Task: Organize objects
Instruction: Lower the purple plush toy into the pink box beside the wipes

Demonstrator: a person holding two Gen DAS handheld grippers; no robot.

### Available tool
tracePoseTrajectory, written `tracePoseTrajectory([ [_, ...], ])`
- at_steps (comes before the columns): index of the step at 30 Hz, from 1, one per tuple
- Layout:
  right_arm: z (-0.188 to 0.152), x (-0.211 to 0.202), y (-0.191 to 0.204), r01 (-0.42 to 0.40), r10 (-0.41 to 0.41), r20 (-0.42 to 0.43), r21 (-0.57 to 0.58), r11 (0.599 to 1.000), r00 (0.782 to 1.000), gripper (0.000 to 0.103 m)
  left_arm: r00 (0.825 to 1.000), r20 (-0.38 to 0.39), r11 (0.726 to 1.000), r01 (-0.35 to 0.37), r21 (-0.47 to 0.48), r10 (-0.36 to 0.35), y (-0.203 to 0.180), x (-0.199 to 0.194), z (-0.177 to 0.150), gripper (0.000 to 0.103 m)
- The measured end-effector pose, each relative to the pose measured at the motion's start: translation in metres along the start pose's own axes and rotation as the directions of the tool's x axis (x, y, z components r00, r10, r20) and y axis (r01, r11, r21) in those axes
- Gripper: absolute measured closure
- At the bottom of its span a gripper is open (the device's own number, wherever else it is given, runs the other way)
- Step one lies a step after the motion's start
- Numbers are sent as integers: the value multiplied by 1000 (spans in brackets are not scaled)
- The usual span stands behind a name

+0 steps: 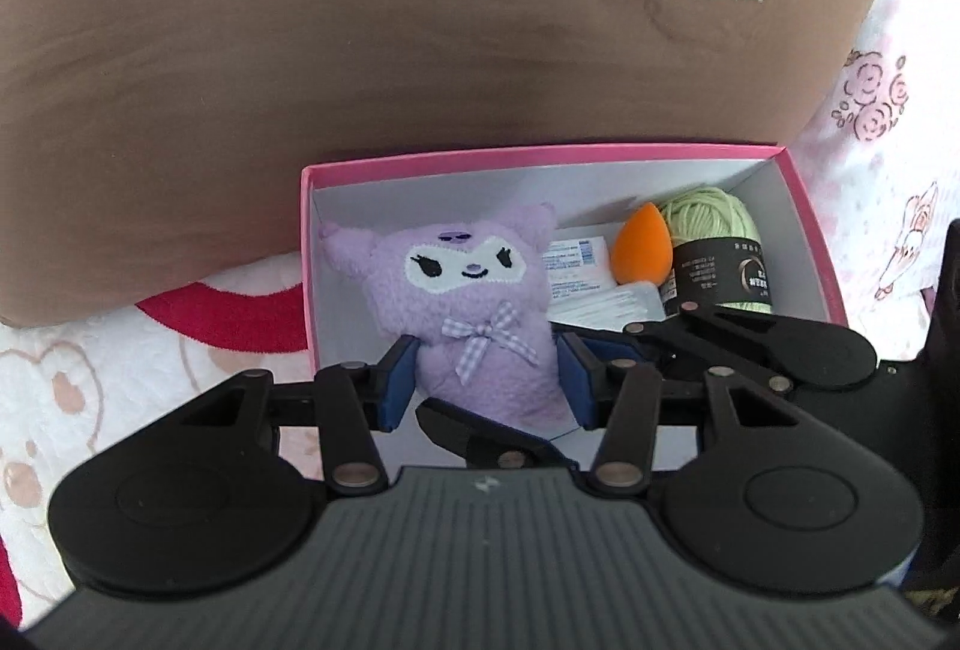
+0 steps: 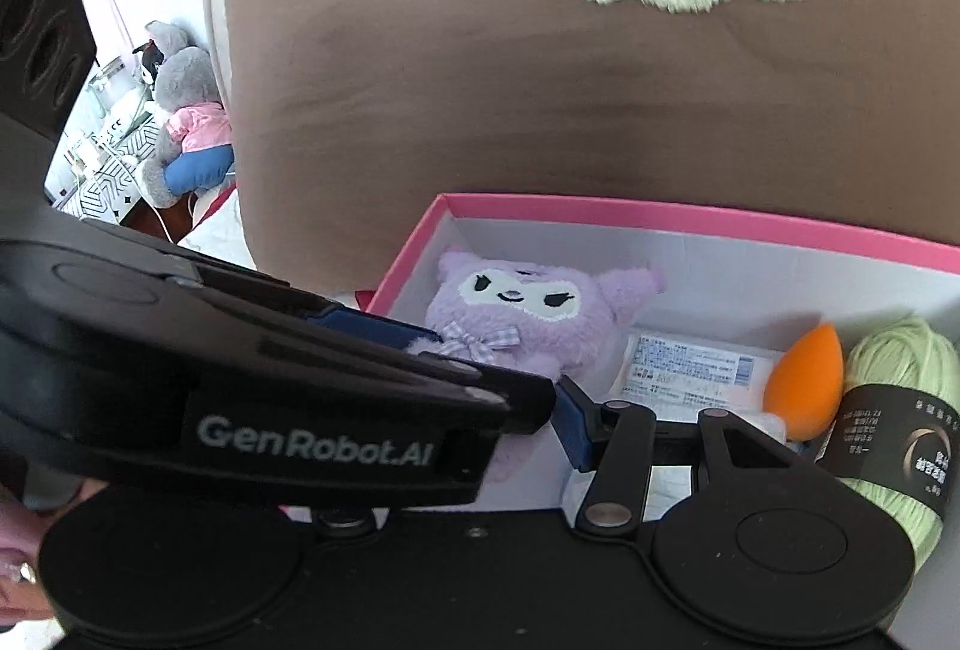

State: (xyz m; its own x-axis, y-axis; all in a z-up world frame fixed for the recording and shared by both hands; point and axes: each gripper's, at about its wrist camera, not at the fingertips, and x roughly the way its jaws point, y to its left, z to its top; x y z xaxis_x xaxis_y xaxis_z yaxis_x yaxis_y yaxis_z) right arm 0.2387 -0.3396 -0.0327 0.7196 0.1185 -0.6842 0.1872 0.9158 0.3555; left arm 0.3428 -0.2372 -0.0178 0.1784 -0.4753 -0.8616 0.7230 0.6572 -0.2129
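**Left wrist view: plush in box, between spread fingers**

Item: purple plush [image 1: 474, 290], lying face-up in the pink box [image 1: 540, 150] on a bed. Its lower body sits between the left gripper [image 1: 487, 380] fingers, blue pads [image 1: 401, 380] standing just off either flank; spread, pinching nothing.

Beyond the right-hand finger: paper packet [image 1: 567, 260], orange sponge [image 1: 641, 245], green yarn [image 1: 714, 242], all in the same box. Brown pillow [image 1: 300, 50] behind the box.

Handling, as judged: plush is light, soft and squashy, unlikely to slip or break. Best held across the torso below the bow, where the pads now flank it; ears and limbs would flop.

Right wrist view adds: right gripper [image 2: 510, 413] reaching into the box, one pad [image 2: 573, 428] visible beside the plush's base, the other hidden by the left gripper's body crossing in front, so whether it is spread or pinching I cannot tell. Also only here: a grey toy [image 2: 180, 110] far beyond the left finger.
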Motion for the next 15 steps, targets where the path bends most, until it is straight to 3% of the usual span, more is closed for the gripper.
tracePoseTrajectory([
  [10,-5,24,-13,-42,44,-25,76,996,999,46,999,-33,999,-28,-26,27,10,16,0,55],
  [15,-6,26,-7,9,-9,6,41,999,1000,44,1000,-3,998,-25,-56,25,13,21,-3,55],
])
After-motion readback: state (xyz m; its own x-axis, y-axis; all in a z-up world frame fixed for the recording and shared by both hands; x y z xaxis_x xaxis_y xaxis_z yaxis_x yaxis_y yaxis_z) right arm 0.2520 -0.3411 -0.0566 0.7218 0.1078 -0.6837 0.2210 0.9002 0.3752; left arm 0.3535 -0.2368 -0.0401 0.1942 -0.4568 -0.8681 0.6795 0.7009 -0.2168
